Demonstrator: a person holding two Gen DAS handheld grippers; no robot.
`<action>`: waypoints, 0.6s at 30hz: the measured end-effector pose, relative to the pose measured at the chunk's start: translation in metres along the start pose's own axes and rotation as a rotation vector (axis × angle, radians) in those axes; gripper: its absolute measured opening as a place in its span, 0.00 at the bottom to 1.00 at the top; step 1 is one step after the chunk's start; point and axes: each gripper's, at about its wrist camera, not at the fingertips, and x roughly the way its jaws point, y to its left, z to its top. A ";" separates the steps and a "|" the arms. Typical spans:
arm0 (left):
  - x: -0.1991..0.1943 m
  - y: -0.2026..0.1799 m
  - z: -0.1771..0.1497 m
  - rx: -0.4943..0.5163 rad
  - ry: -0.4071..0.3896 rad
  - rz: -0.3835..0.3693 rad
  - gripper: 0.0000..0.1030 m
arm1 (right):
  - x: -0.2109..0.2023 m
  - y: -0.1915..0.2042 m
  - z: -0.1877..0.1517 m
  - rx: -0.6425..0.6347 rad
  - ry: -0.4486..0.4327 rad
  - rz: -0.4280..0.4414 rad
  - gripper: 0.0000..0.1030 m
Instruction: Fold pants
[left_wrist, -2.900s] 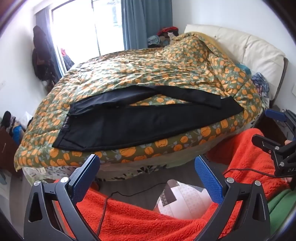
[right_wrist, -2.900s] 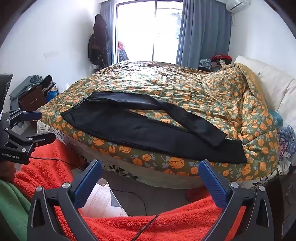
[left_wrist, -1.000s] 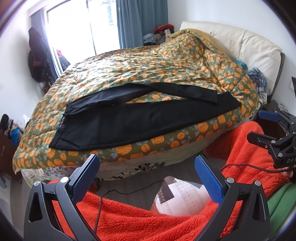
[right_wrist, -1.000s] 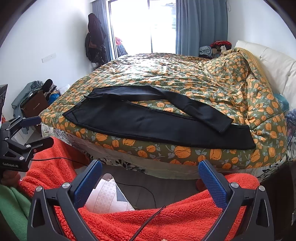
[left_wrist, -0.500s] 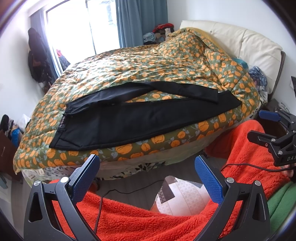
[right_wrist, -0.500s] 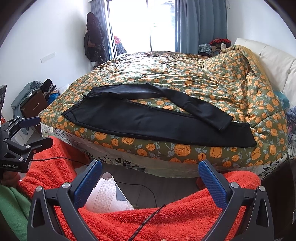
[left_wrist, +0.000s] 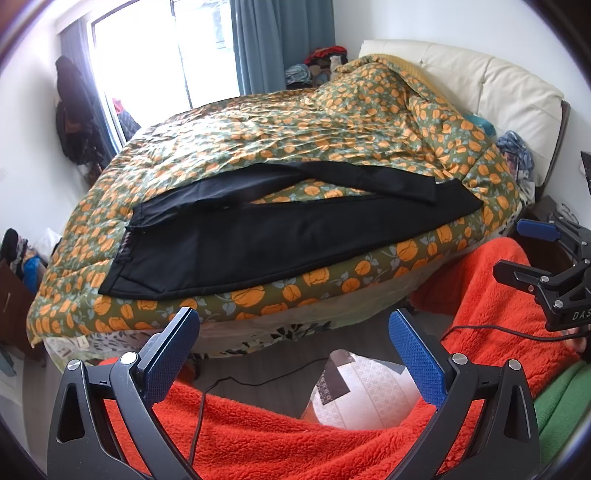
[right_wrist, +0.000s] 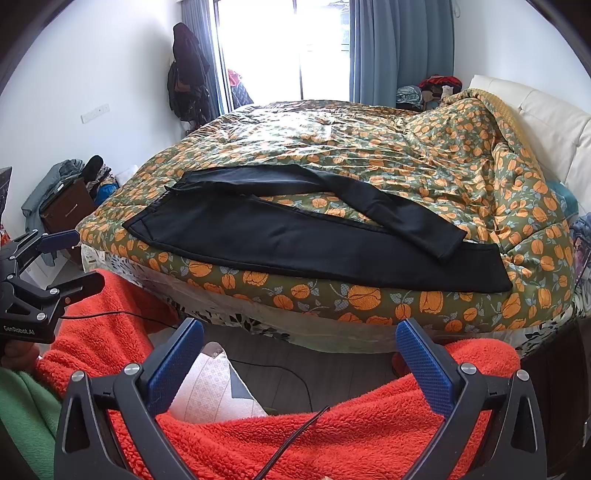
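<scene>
Black pants (left_wrist: 266, 236) (right_wrist: 295, 232) lie spread along the near edge of the bed, waistband to the left, legs running right. The far leg crosses over the near leg at its cuff end. My left gripper (left_wrist: 293, 325) is open with nothing between its blue pads, held low in front of the bed, well short of the pants. My right gripper (right_wrist: 299, 332) is also open and bare, at a similar distance. Each gripper shows in the other's view: the right one (left_wrist: 524, 251) at the right edge, the left one (right_wrist: 74, 258) at the left edge.
The bed carries a green quilt with orange flowers (left_wrist: 314, 122), bunched up toward the cream headboard (left_wrist: 480, 81). A red fleece blanket (right_wrist: 332, 443) lies below the grippers, with a cable across it. A white patterned cushion (left_wrist: 369, 391) sits on the floor. Clutter stands by the left wall.
Both grippers have edged nearer the bed, so the pants look slightly larger. Both stay open. The pants have not moved.
</scene>
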 end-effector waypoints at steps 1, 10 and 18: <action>0.000 0.000 0.000 0.000 0.000 0.000 0.99 | 0.000 0.000 0.000 0.001 -0.001 0.000 1.00; 0.000 0.000 0.000 0.000 0.001 0.000 0.99 | 0.000 0.000 0.000 0.000 0.000 0.000 1.00; 0.000 -0.001 0.001 0.001 0.001 0.001 0.99 | 0.000 0.001 0.000 0.000 0.000 0.000 1.00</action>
